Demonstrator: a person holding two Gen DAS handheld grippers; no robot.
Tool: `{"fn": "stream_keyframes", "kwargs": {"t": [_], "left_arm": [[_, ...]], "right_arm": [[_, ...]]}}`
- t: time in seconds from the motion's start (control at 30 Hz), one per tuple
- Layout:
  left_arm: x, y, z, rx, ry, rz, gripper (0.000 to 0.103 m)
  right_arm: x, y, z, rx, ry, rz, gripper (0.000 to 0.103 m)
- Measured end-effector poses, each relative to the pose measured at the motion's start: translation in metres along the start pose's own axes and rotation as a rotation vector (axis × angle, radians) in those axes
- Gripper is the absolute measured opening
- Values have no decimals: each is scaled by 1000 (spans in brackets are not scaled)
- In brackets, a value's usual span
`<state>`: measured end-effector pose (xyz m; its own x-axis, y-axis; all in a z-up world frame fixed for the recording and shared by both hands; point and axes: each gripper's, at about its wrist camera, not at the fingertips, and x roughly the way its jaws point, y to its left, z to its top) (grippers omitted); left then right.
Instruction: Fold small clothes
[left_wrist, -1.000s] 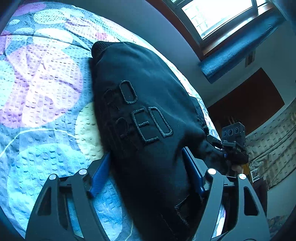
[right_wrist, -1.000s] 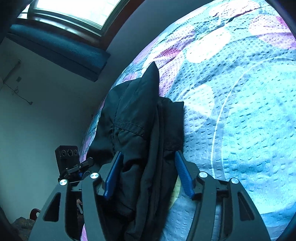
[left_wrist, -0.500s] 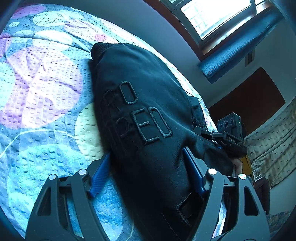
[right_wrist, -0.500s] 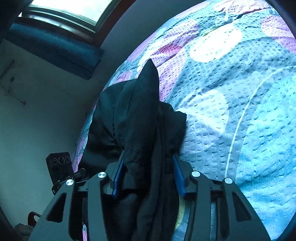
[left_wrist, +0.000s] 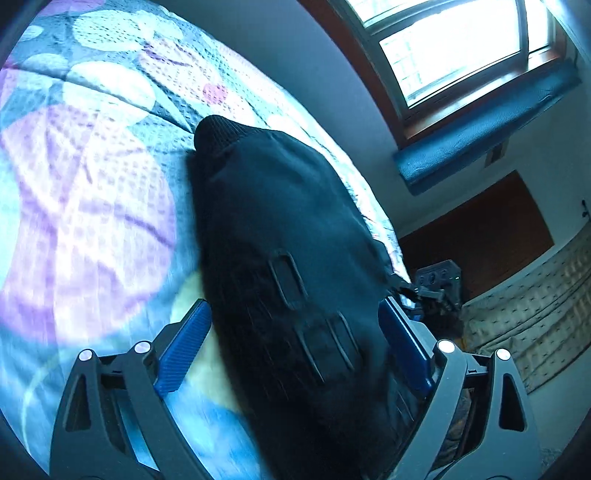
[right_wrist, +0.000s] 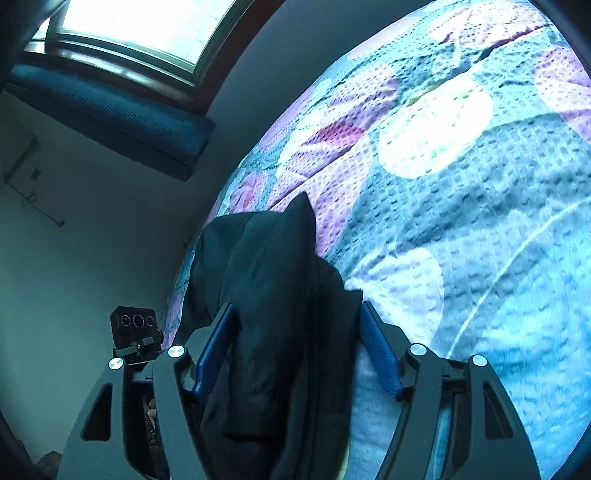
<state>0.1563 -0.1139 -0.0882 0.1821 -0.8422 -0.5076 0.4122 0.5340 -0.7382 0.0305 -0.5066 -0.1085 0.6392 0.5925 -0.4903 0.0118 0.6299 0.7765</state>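
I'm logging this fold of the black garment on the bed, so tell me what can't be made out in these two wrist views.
- Black garment: raised lettering smeared by motion blur, left wrist view.
- Its near end: cut off by the bottom edge, both views.
- Right gripper: whether the pads press the cloth, dark folds hide it.
- Left gripper: its right pad's contact, equally unclear.

The garment (left_wrist: 288, 258) lies on the bedspread (left_wrist: 92, 221), near the bed's edge toward the wall with the window (left_wrist: 461, 48). In the left wrist view it runs between the left gripper (left_wrist: 291, 332) fingers; in the right wrist view, between those of the right gripper (right_wrist: 295, 339).
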Motion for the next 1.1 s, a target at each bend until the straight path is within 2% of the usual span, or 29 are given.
{"fn": "stream_keyframes", "kwargs": {"t": [0.17, 0.2, 0.23, 0.27, 0.3, 0.33, 0.43, 0.5, 0.57, 0.63, 0.7, 0.77, 0.83, 0.87, 0.9, 0.97, 1.1], "left_arm": [[23, 0, 29, 48, 19, 70, 91], [27, 1, 33, 49, 25, 90, 83], [29, 2, 36, 49, 25, 82, 76], [29, 2, 36, 45, 24, 78, 65], [31, 2, 37, 43, 21, 86, 60], [32, 2, 35, 51, 20, 104, 59], [28, -2, 31, 70, -2, 119, 64], [18, -3, 27, 28, -12, 117, 82], [11, 0, 20, 1, 6, 59, 91], [6, 0, 8, 5, 20, 42, 91], [4, -8, -4, 62, 31, 62, 92], [5, -14, -12, 86, 31, 77, 92], [11, -15, -12, 82, 35, 77, 90], [14, -16, -11, 85, 32, 78, 81], [17, -17, -12, 85, 28, 90, 79], [16, -18, -13, 84, 12, 109, 72], [10, -29, -18, 135, -13, 170, 62]], "right_arm": [[21, -3, 25, 17, 19, 33, 70], [25, -1, 27, 8, 24, 34, 70], [28, 2, 29, -8, 32, 23, 59], [32, 3, 29, -21, 45, 3, 46], [38, 1, 27, -12, 68, -4, 44], [40, -2, 27, -2, 70, 0, 42], [35, -5, 25, -12, 48, 42, 43], [30, -5, 24, 0, 41, 77, 50], [20, -9, 18, 14, 48, 124, 64], [13, -8, 11, 34, 53, 166, 69], [8, -4, 2, 8, 70, 163, 71], [8, 4, -12, -36, 129, 161, 73], [9, 15, -23, -97, 148, 125, 73], [11, 19, -26, -120, 142, 97, 72], [14, 21, -29, -126, 132, 64, 71], [18, 24, -31, -138, 134, 7, 61], [22, 30, -33, -132, 101, -2, 53]]}}
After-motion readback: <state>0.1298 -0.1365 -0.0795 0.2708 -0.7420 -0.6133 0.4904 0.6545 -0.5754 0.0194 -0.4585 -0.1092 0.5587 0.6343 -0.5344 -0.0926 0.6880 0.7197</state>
